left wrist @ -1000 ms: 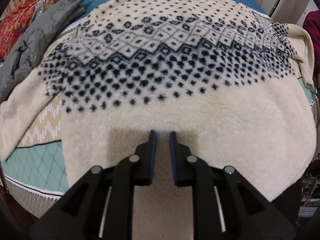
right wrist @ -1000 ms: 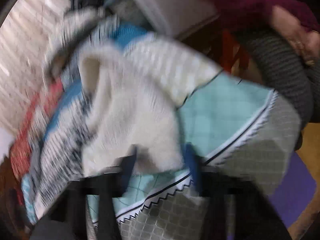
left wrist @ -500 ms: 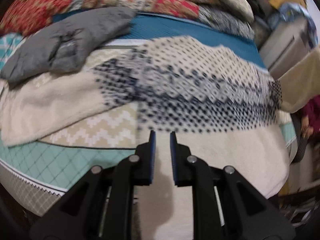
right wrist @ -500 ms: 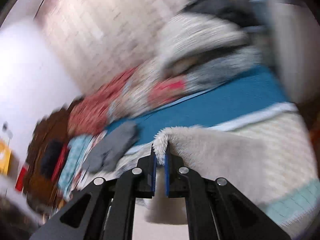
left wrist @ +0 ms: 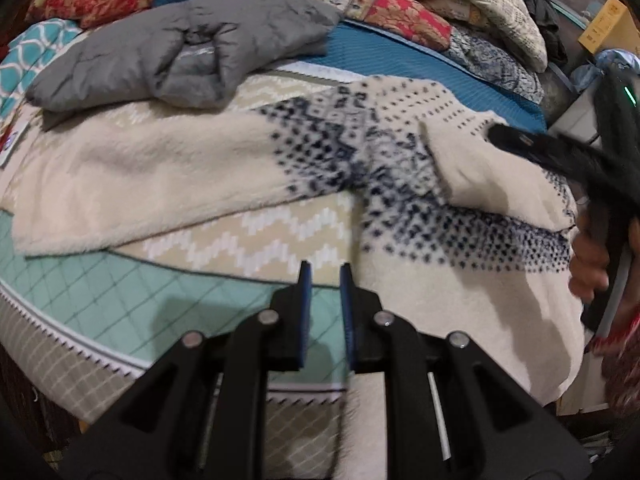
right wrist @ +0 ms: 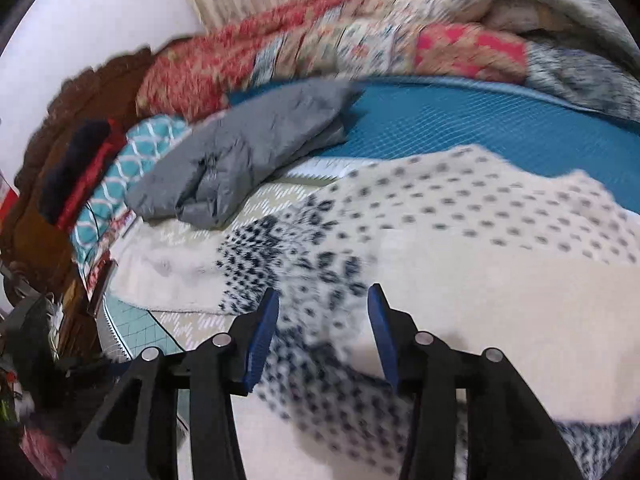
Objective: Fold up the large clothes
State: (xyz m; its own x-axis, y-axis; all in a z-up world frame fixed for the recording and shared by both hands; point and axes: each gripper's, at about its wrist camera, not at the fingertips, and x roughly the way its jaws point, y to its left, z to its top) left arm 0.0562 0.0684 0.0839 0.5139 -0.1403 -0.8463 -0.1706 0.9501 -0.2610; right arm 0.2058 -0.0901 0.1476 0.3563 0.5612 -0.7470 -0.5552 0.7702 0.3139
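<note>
Cream fleece sweater (left wrist: 400, 184) with navy dots lies spread across the bed (left wrist: 120, 304), one sleeve folded over its body. Right gripper (right wrist: 323, 320) is opening above it, nothing between its pads; left gripper (left wrist: 323, 276) hangs nearly closed, empty. Next likely comes the far sleeve. Grey jacket (left wrist: 180, 52) and piled quilts (left wrist: 400, 8) crowd behind.
</note>
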